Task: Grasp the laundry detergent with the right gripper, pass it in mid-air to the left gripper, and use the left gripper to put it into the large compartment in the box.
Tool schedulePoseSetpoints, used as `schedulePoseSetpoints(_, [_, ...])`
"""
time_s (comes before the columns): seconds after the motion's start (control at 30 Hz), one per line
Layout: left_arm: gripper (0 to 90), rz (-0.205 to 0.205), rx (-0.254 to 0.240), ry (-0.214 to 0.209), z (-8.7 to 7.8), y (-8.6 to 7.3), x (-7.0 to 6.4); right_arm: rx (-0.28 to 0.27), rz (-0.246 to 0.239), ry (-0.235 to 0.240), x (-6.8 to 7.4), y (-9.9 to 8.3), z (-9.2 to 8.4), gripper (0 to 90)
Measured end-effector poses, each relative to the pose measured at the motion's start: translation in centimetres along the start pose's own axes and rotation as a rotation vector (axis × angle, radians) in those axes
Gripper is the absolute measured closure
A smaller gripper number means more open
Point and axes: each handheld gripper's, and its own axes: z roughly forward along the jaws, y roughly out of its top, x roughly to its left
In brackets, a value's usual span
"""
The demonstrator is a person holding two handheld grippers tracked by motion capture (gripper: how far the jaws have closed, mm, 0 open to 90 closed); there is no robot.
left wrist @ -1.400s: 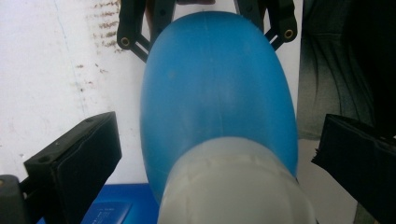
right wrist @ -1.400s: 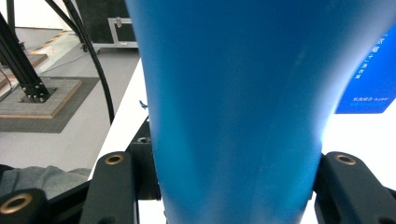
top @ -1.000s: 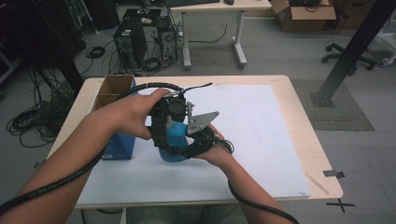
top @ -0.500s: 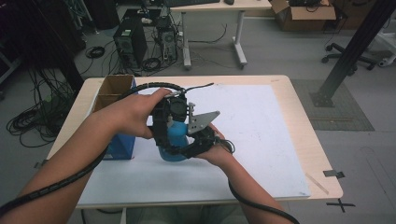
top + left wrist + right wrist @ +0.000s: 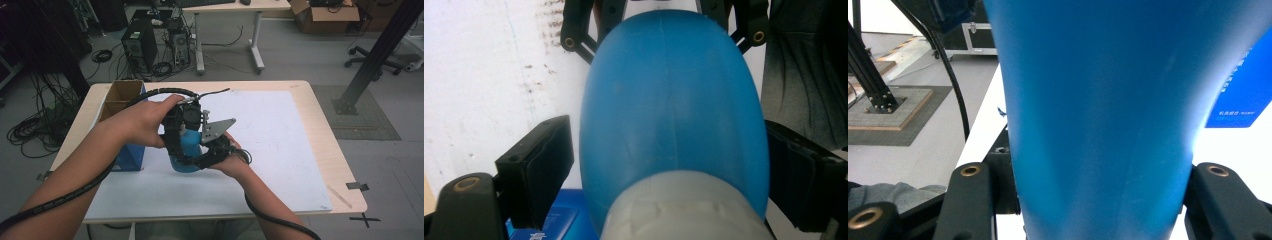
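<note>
Blue bottle — between both grippers

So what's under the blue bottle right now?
The blue bottle stands on the white sheet covering the table. Its base is hidden by both grippers and hands, so anything directly beneath can't be seen.

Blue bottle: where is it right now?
High view: the blue bottle stands on the white sheet left of table centre, just right of the blue box, between the left gripper and right gripper.
</note>
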Motion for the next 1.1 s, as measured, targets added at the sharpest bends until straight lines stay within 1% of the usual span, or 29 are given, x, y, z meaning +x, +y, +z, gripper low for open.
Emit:
schedulePoseSetpoints(0.03, [20.9,-0.002,-0.003,0.000,-0.03,0.02,-0.05,0.003,0.000,0.001,0.06,0.02,0.00,44.7])
schedulePoseSetpoints(0.3, [22.7,0.006,0.014,-0.003,0.10,0.10,-0.09,0.004,-0.003,-0.001,0.11,0.10,0.04,44.7])
schedulePoseSetpoints(0.47, [26.2,-0.001,0.011,-0.001,0.01,0.00,-0.11,0.001,-0.005,-0.002,0.04,0.05,0.03,44.7])
schedulePoseSetpoints(0.57, [28.7,0.005,0.017,0.000,-0.08,0.05,-0.14,-0.001,-0.001,0.001,0.08,0.07,0.08,44.7])
schedulePoseSetpoints(0.6, [29.6,0.004,0.012,0.000,-0.09,0.05,-0.16,-0.002,0.001,0.002,0.11,0.08,0.08,44.7])
schedulePoseSetpoints(0.63, [30.0,0.004,0.012,0.000,-0.09,0.05,-0.16,-0.001,-0.010,0.000,0.03,0.07,0.10,44.7])
schedulePoseSetpoints(0.7, [32.0,0.007,0.014,-0.002,-0.12,0.08,-0.19,-0.001,-0.006,-0.002,0.08,0.10,0.10,44.7])
schedulePoseSetpoints(0.73, [32.0,0.005,0.011,-0.006,-0.09,0.06,-0.21,-0.005,0.003,0.003,0.17,0.16,0.10,44.7])
schedulePoseSetpoints(0.8, [32.6,0.006,0.009,-0.003,-0.09,0.04,-0.23,-0.004,-0.002,0.000,0.16,0.17,0.07,44.7])
schedulePoseSetpoints(0.87, [34.1,0.000,0.004,-0.007,-0.11,-0.02,-0.27,-0.003,-0.004,0.001,0.20,0.21,0.07,44.7])
schedulePoseSetpoints(0.93, [36.7,-0.003,0.004,-0.006,-0.11,-0.03,-0.28,-0.004,-0.004,0.002,0.23,0.21,0.06,44.7])
schedulePoseSetpoints(1.03, [37.3,0.006,0.022,-0.002,-0.13,0.04,-0.24,-0.005,-0.002,0.005,0.31,0.25,0.09,44.7])
schedulePoseSetpoints(1.1, [37.5,0.010,0.024,0.004,-0.10,0.10,-0.25,-0.006,0.000,0.004,0.31,0.25,0.09,44.7])
